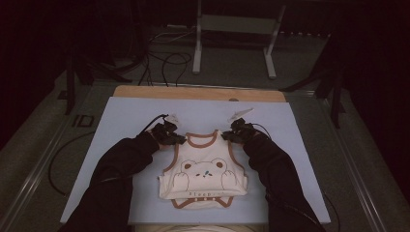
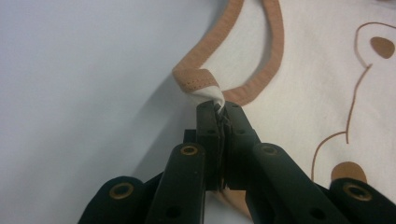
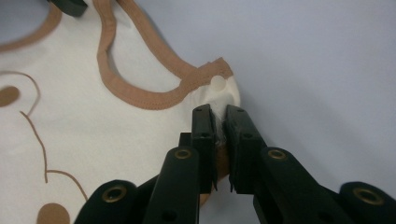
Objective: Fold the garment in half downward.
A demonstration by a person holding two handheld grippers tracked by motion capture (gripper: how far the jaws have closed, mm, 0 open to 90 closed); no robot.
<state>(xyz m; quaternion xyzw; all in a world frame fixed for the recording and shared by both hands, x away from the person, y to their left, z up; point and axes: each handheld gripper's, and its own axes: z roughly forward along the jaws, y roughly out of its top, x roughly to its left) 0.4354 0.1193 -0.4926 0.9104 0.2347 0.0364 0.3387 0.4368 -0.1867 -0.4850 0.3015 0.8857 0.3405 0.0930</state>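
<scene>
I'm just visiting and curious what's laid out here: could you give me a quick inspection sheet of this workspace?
Surface: pale blue mat on a wooden board, lying flat.
Job's things: cream baby vest with brown trim and a bear print, lying flat, neck away from the person.
Clutter: nothing seen.
Grippers: left gripper shut on one shoulder strap; right gripper shut on the other shoulder.
Cables: black cables loop on the floor beyond the table; one trails from each gripper.
Surroundings: dark room, grey floor, white metal stand behind.
</scene>
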